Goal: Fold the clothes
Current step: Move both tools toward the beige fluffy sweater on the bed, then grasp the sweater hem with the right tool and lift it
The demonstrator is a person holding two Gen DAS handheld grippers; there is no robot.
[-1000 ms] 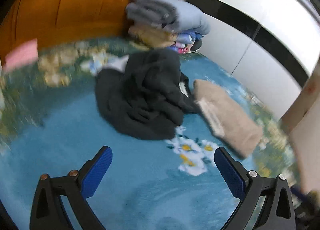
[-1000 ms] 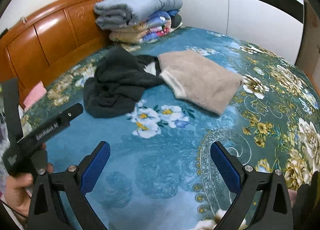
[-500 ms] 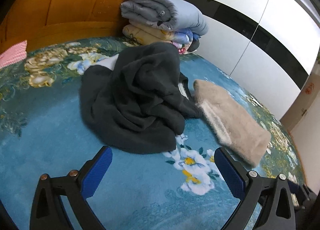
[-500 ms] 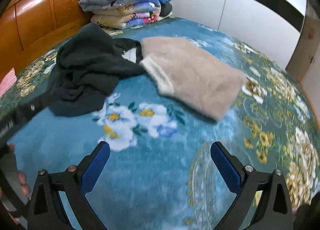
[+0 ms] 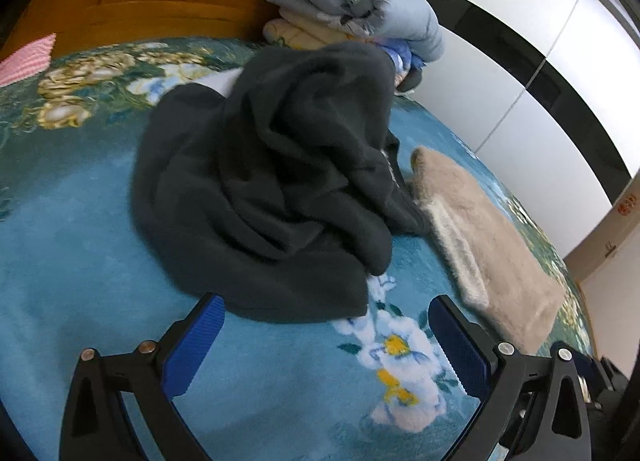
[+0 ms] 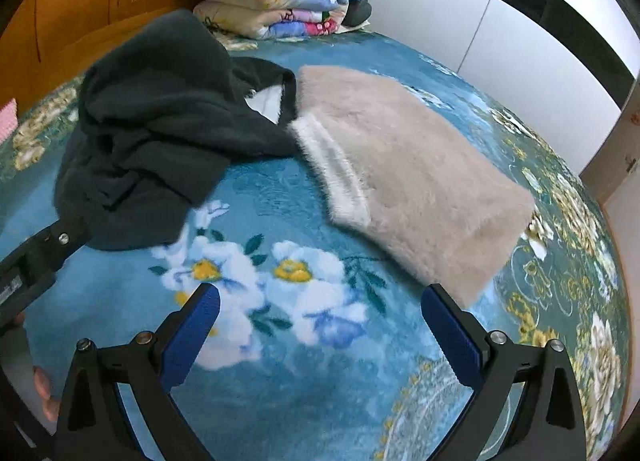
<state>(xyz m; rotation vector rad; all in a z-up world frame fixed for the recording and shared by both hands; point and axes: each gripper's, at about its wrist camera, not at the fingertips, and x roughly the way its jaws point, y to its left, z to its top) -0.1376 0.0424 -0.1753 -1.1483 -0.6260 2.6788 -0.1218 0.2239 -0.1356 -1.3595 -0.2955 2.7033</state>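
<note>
Left gripper (image 5: 322, 335): moved fwd, now close to dark garment (image 5: 272, 185); garment's near hem sits just ahead, between the wide-apart blue fingers.
Right gripper (image 6: 318, 325): also came nearer; beige sweater (image 6: 404, 177) bigger in view, its near corner just ahead of right finger.

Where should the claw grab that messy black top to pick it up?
Probably the near hem of the black top, where it lies thin and flat on the bedspread. The open left claw sits right before that edge, so come in low from the front. The middle is bunched in thick folds, harder to pinch cleanly.
</note>
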